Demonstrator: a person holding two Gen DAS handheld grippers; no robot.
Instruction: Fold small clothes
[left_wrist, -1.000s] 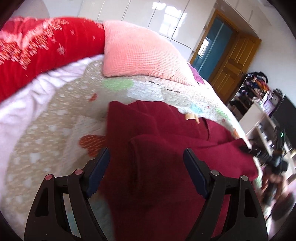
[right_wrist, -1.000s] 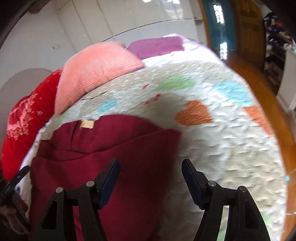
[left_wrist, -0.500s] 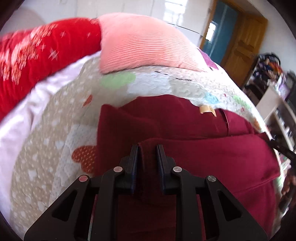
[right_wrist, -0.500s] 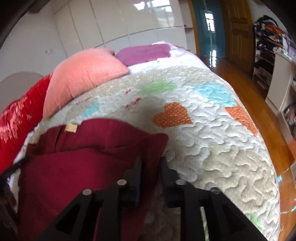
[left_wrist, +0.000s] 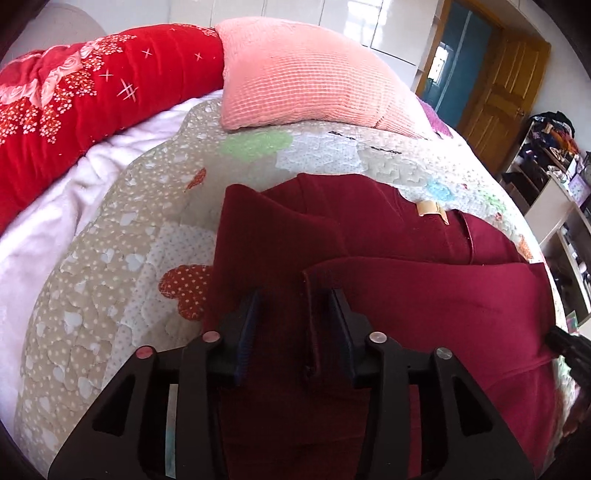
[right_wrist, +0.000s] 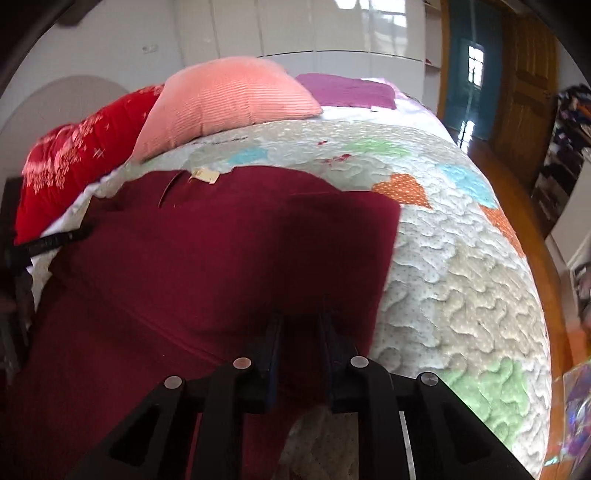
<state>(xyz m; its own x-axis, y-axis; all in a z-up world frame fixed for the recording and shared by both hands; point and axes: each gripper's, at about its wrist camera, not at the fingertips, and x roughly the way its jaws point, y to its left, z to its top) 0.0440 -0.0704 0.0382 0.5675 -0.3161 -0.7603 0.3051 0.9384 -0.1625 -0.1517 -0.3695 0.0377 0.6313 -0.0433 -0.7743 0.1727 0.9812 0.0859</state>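
A dark red garment (left_wrist: 406, 295) with a tan label lies on the quilted bed, partly folded over itself. My left gripper (left_wrist: 291, 306) stands at its near left fold with the jaws a little apart, cloth between them. In the right wrist view the same garment (right_wrist: 221, 258) fills the left half. My right gripper (right_wrist: 299, 332) is shut on its near right edge, lifting the cloth slightly.
A patchwork quilt (right_wrist: 461, 277) covers the bed. A pink pillow (left_wrist: 306, 74) and a red blanket (left_wrist: 74, 85) lie at the head. A purple cloth (right_wrist: 347, 92) lies behind. Wooden doors (left_wrist: 509, 81) and a cluttered shelf (left_wrist: 554, 155) stand to the right.
Both grippers closed onto the garment's near edge from wide open. The left jaws have since parted a little; the right stays shut and has drawn the cloth forward.
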